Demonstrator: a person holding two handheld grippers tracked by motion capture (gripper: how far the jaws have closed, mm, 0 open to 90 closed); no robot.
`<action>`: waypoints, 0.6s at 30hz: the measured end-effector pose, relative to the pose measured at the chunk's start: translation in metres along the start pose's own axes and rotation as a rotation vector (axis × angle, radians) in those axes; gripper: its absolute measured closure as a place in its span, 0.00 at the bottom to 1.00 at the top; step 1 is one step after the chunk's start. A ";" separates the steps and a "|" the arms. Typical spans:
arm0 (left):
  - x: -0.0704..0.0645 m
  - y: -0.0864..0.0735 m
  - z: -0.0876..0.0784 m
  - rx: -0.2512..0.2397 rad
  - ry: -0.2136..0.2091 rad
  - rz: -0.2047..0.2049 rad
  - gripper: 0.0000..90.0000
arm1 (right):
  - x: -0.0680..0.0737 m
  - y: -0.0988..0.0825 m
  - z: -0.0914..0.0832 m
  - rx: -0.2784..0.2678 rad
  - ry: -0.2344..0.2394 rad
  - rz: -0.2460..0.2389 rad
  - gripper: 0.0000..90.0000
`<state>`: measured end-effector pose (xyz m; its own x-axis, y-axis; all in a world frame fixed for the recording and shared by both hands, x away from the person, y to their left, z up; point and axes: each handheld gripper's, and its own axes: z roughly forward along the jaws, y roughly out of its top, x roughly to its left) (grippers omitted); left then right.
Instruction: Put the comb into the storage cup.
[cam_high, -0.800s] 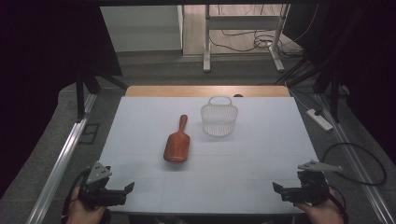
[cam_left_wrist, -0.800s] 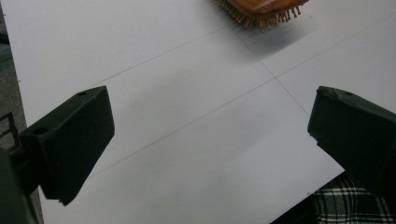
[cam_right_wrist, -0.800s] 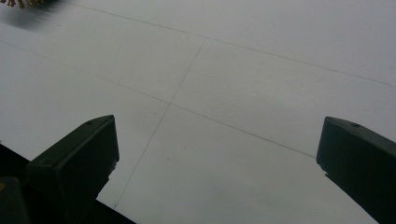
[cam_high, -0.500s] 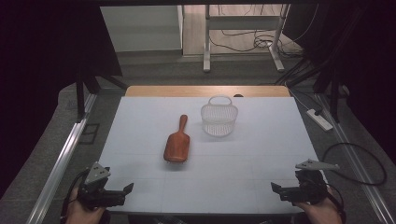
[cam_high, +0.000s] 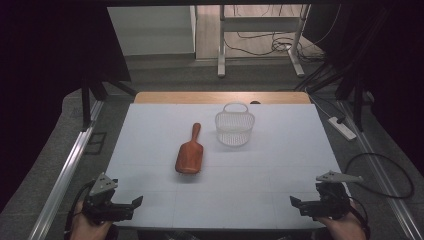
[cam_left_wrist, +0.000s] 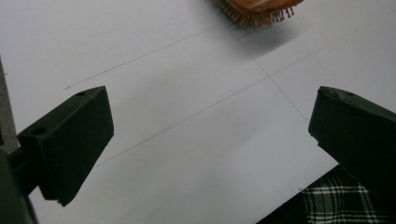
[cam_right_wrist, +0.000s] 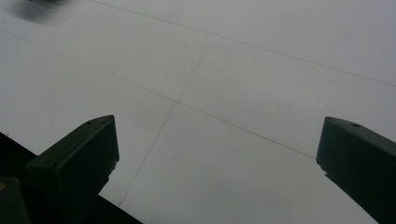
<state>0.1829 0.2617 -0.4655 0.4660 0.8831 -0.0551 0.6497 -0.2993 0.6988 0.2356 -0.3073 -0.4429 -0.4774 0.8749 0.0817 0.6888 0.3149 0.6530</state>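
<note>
1. On the white surface (cam_high: 270, 170), approx. centre-left: wooden hairbrush (cam_high: 188, 155), lying flat, bristles down. Long axis runs near-to-far w/ slight tilt; handle points to the far edge, leaning a bit right; paddle head is the nearer end.
2. Just right of the handle tip, apart from the brush: white lattice basket (cam_high: 234, 127), upright, handle loop at its far side. Looks empty.
3. No brand, label or legible writing on brush, basket or surface. Surface carries thin grid lines.
4. Left gripper (cam_high: 131, 203) at near-left corner of the surface, held in a hand (cam_high: 89, 228); jaws spread wide, nothing between them. Grey three-cornered plate on top.
5. Right gripper (cam_high: 296, 203) at near-right corner, well apart from brush and basket; jaws spread wide, empty. Both grippers aim inward along the near edge.
6. Left gripper view: brush bristles (cam_left_wrist: 254, 17) show at top edge, ahead of the open jaws, w/ shadow on the surface; plaid fabric (cam_left_wrist: 334, 203) at bottom right, below the surface edge.
7. Right gripper view: bare surface w/ crossing grid lines betw. the jaws; dark blur at top left, can't tell what.
</note>
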 end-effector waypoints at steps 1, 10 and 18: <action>0.000 0.000 0.000 0.001 -0.003 0.001 0.01 | 0.000 0.000 0.000 -0.001 0.000 0.000 0.00; 0.002 0.003 0.001 0.003 -0.052 -0.014 0.00 | 0.000 -0.001 -0.001 -0.004 -0.007 -0.001 0.00; -0.001 0.007 0.005 0.004 -0.041 0.019 0.00 | 0.000 -0.001 -0.001 -0.001 -0.009 -0.002 0.01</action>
<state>0.1895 0.2567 -0.4639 0.5024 0.8618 -0.0706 0.6426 -0.3175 0.6973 0.2343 -0.3076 -0.4429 -0.4742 0.8774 0.0733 0.6871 0.3167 0.6539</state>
